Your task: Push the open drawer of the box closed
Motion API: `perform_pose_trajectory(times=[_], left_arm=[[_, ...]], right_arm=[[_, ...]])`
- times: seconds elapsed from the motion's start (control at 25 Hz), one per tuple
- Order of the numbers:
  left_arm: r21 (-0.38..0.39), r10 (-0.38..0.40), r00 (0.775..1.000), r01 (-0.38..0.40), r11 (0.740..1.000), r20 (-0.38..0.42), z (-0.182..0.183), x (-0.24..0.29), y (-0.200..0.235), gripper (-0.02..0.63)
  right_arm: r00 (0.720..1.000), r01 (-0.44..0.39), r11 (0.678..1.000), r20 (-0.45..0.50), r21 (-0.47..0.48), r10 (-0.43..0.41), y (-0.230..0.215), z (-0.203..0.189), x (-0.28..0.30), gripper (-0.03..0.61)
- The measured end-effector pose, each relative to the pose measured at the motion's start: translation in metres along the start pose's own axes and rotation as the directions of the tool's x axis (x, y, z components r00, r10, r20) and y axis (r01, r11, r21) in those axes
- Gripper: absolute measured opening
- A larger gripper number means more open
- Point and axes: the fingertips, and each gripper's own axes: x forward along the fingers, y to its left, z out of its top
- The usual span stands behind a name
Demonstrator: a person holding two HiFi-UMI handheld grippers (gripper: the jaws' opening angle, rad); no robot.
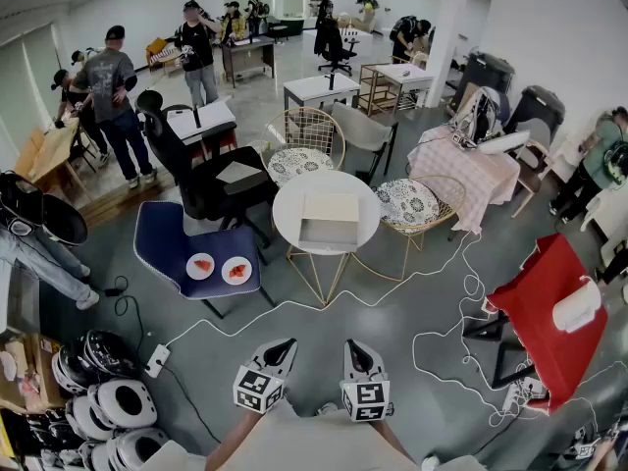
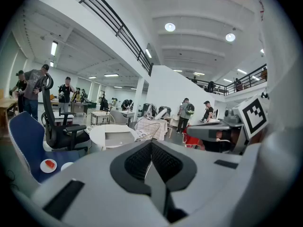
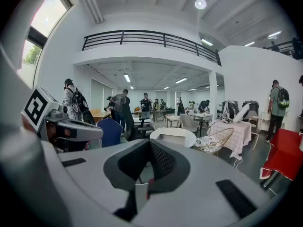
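Note:
A pale box (image 1: 330, 220) with its drawer pulled out toward me sits on a round white table (image 1: 289, 204) in the middle of the room. Both grippers hang low near my body, well short of the table. My left gripper (image 1: 286, 344) is shut with nothing in it, and so is my right gripper (image 1: 352, 346). In the left gripper view the pads (image 2: 142, 160) meet, and the box (image 2: 118, 138) shows far ahead. In the right gripper view the pads (image 3: 161, 162) also meet, and the box (image 3: 171, 137) stands beyond them on the table.
A blue chair (image 1: 162, 248) holding two plates (image 1: 219, 268) of red food stands left of the table. Wire chairs (image 1: 412, 204) flank it, and a black office chair (image 1: 201, 180) is behind. White cables (image 1: 432, 346) trail over the floor. A red-covered table (image 1: 549, 312) stands right; helmets (image 1: 103, 400) lie lower left.

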Motion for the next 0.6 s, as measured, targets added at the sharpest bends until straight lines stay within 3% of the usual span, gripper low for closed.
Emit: perform_pose_trajectory(times=[0.6], left_arm=[[-0.006,0.003,1.000,-0.003,1.000,-0.006,-0.001,0.010,-0.016,0.012]], right_arm=[[1.000,-0.030,0.999,0.004,0.027,0.030,-0.011,-0.005,-0.009,0.015]])
